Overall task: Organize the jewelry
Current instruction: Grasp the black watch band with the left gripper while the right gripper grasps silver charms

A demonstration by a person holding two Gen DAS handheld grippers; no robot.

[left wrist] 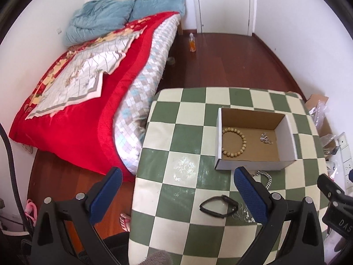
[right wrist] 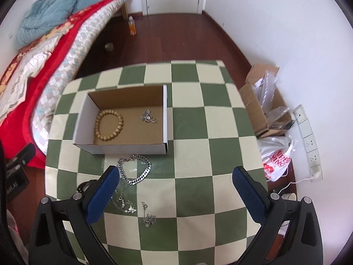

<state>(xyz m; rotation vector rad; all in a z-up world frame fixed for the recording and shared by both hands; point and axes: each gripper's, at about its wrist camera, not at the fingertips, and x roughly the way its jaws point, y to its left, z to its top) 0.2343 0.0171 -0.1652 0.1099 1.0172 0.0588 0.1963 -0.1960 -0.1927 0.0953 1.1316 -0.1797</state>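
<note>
One open cardboard box (right wrist: 123,130) on the green-and-cream checked counter (right wrist: 198,154), ahead of both pairs of fingers, long axis running across the view, holding one wooden bead bracelet (right wrist: 109,124) and one small silver piece (right wrist: 148,116). Loose between box and right fingers (right wrist: 176,196): one heavy silver chain (right wrist: 138,170), two fine silver pieces (right wrist: 126,205), one black band (left wrist: 218,206). Both left fingers (left wrist: 178,198) and right spread wide, holding nothing; bed with red blanket (left wrist: 88,92) left, dark wood floor (left wrist: 220,61) beyond.

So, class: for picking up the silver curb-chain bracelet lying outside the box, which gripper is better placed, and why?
Probably the right gripper: it is open and empty, and the silver curb-chain bracelet lies just ahead of its left finger. The left gripper, also open, has the black band between its fingers instead.
</note>
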